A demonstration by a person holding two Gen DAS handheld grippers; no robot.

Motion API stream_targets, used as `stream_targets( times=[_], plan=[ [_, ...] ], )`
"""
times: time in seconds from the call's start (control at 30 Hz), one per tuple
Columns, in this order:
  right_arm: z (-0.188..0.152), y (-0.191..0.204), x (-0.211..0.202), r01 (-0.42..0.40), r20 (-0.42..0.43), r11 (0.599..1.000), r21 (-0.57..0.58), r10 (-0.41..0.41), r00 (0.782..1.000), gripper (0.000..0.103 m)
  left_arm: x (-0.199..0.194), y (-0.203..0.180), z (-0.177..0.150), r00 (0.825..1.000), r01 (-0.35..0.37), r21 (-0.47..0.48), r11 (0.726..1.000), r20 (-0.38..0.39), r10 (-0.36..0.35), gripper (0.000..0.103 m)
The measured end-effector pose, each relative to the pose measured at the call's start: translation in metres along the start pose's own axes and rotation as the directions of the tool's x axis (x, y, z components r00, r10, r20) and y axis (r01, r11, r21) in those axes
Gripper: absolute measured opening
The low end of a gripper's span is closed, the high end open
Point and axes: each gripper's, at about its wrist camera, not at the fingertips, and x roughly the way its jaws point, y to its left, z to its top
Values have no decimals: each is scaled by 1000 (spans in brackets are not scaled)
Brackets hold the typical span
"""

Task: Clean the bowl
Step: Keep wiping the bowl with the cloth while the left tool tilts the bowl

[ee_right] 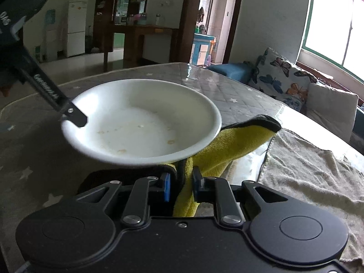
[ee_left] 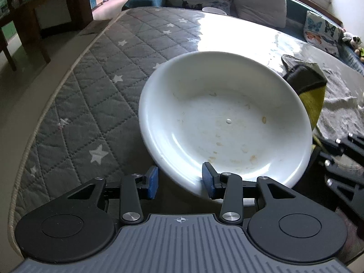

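Slippage risk: left gripper [ee_left: 180,183] jaws straddle the near rim of the raised, stained bowl [ee_left: 225,122] with a gap; it may tip. Right gripper [ee_right: 181,186] jaws clamp the yellow cloth [ee_right: 229,145] just beneath the bowl, above the counter [ee_left: 95,95].

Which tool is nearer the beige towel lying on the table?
Right. The right tool, shut on the yellow cloth, sits beside the beige towel. The left tool grips the white bowl's rim, on the bowl's far side from the towel.
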Motion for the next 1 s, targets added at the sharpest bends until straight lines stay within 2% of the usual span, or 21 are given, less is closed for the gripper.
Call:
stream_targets(
  times=[0.23, 0.43, 0.7, 1.0],
  plan=[
    [-1, 10, -9, -13, 11, 1000, -15, 14, 1000, 20, 1, -3, -3, 1000, -5, -2, 1000, 7, 5, 42],
    [-1, 18, -14, -22, 19, 999, -26, 22, 1000, 20, 1, -4, -1, 1000, -4, 56, 998, 7, 4, 43],
    [1, 11, 0, 3, 25, 997, -78, -1, 1000, 20, 4, -3, 3, 1000, -23, 131, 991, 6, 22, 43],
    [3, 0, 13, -2, 31, 992, -124, 6, 999, 20, 12, -1, 13, 1000, -27, 236, 971, -6, 29, 44]
  ],
)
